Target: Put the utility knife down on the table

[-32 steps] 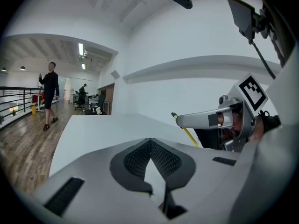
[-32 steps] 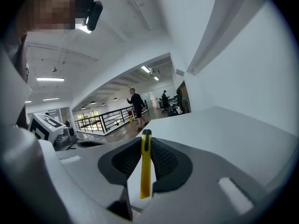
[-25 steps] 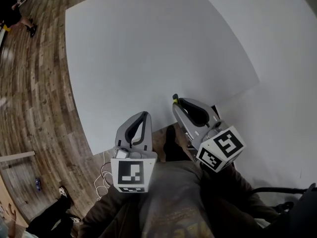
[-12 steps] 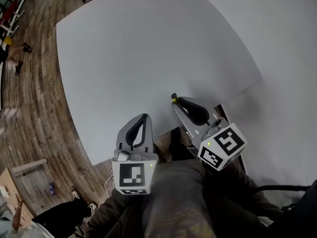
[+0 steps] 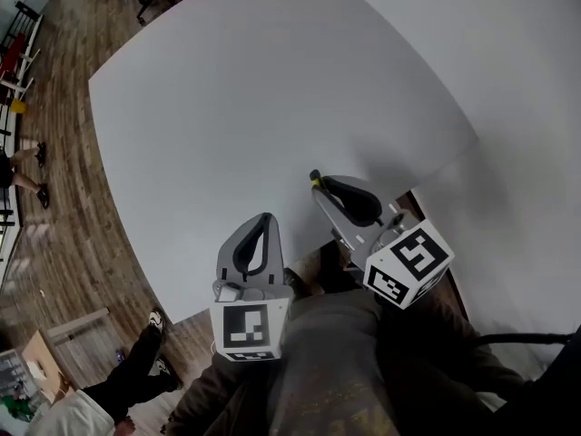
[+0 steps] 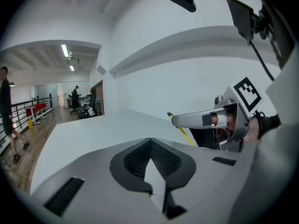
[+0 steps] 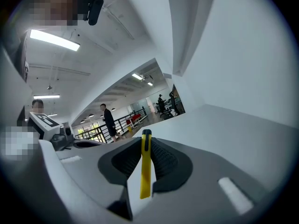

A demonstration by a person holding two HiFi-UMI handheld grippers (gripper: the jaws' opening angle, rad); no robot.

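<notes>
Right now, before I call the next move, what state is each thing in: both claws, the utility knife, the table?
Left claw: shut, nothing between its jaws.
Right claw: shut on the utility knife.
Utility knife: yellow, clamped edge-on between the right claw's jaws, its tip poking past them, not yet set down.
Table: white top, the knife not on it.

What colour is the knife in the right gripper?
The knife is yellow with a dark tip; the right gripper view shows it best.
</notes>
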